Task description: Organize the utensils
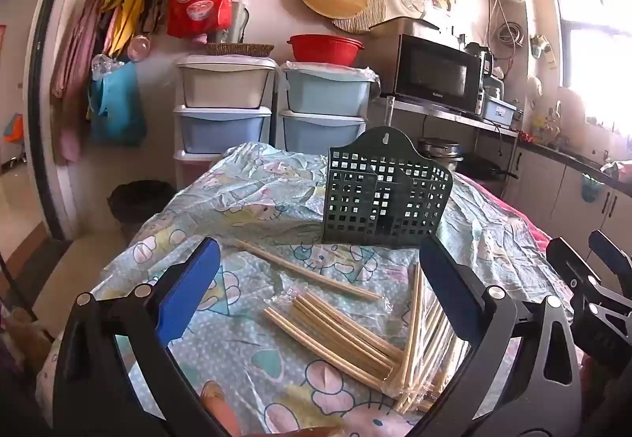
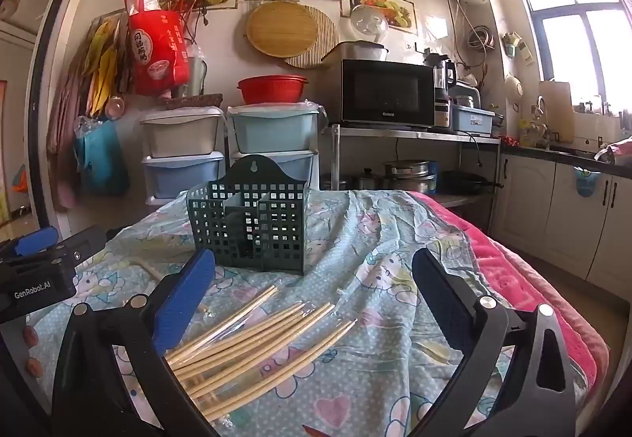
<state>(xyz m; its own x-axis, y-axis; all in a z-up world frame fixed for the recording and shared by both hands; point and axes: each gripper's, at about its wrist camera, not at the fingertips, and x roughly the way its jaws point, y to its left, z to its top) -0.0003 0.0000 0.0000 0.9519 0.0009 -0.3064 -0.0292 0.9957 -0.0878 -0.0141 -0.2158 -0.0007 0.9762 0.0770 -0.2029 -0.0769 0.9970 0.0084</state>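
A dark green perforated utensil holder (image 1: 385, 196) stands upright on the cartoon-print cloth; it also shows in the right wrist view (image 2: 249, 224). Bamboo chopsticks (image 1: 339, 338) lie in loose bundles in front of it, partly in clear plastic, with one pair (image 1: 304, 269) apart nearer the holder. In the right wrist view the chopsticks (image 2: 256, 342) lie fanned between my fingers. My left gripper (image 1: 320, 291) is open and empty above the chopsticks. My right gripper (image 2: 316, 302) is open and empty, to the right of the left one, which appears at that view's left edge (image 2: 39, 263).
The table's cloth (image 2: 375, 239) covers a pink blanket (image 2: 521, 279) showing on the right side. Behind stand stacked plastic drawers (image 1: 225, 113), a microwave (image 2: 385, 93) on a metal shelf, pots beneath it, and kitchen cabinets (image 2: 572, 208) at right.
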